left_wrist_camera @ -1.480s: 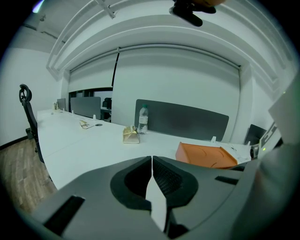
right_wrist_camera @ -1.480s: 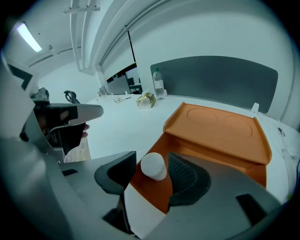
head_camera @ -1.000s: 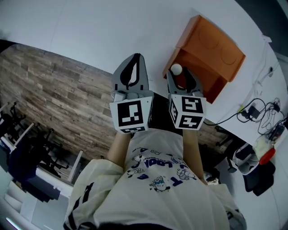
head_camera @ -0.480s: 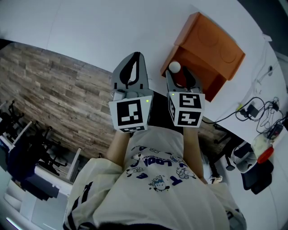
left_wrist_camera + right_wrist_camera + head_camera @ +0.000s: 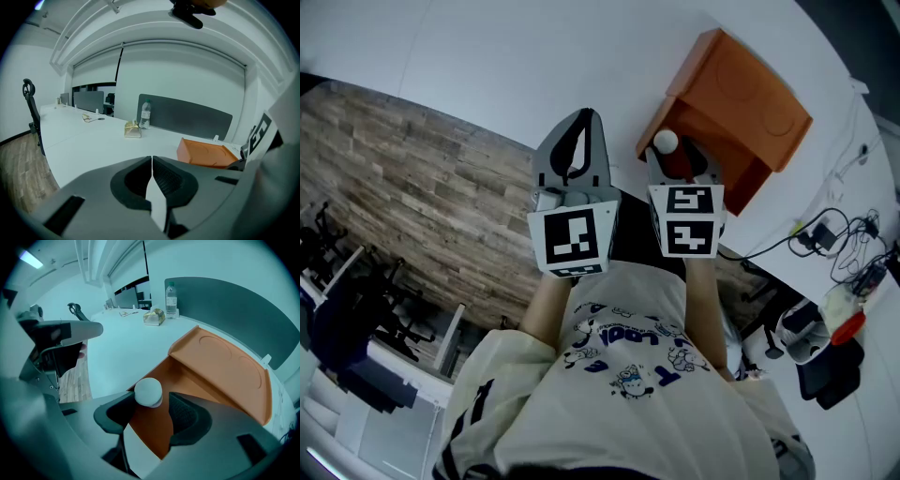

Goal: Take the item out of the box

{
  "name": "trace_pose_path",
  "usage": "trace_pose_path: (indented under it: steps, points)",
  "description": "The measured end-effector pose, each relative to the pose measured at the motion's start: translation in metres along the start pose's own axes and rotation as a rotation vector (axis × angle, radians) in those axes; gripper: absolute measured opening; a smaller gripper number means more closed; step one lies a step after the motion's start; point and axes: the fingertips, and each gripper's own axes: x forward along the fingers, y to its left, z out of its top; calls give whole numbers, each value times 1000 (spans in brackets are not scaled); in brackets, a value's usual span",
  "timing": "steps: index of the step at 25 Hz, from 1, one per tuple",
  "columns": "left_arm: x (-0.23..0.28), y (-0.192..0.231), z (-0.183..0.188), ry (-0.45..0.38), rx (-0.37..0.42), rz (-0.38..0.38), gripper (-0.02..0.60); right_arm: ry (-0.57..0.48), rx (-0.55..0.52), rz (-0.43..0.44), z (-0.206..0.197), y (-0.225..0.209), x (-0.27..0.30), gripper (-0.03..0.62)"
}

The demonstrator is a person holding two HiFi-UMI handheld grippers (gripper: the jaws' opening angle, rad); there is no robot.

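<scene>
White round ball-like item (image 5: pixel 148 392) sits betw. the right gripper's (image 5: pixel 155 405) jaws, at the open front of the orange, card-like, lidded box (image 5: pixel 225 366), right by its floor edge. Jaws have just been opening wider: ball touches one pad w/ a clear gap to the other, so no squeeze now. In head view it's at the same spot as a sec ago. Prob. a release or re-grip; item not clear of box yet. Left gripper (image 5: pixel 151 161) jaws together, empty, over white table (image 5: pixel 487 66).
</scene>
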Motion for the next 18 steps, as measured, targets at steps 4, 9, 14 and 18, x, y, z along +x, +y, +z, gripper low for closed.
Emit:
trace_pose_path:
  steps: [4, 9, 14, 18]
  points:
    - [1, 1, 1, -2, -6, 6, 21, 27, -63, 3, 1, 0, 2, 221]
    - [4, 2, 1, 2, -17, 16, 21, 57, -147, 18, 2, 1, 4, 221]
    - [5, 1, 4, -3, -28, 18, 21, 76, -200, 44, 2, 2, 8, 221]
    - [8, 3, 3, 0, -36, 28, 21, 58, -254, 70, 8, 3, 12, 221]
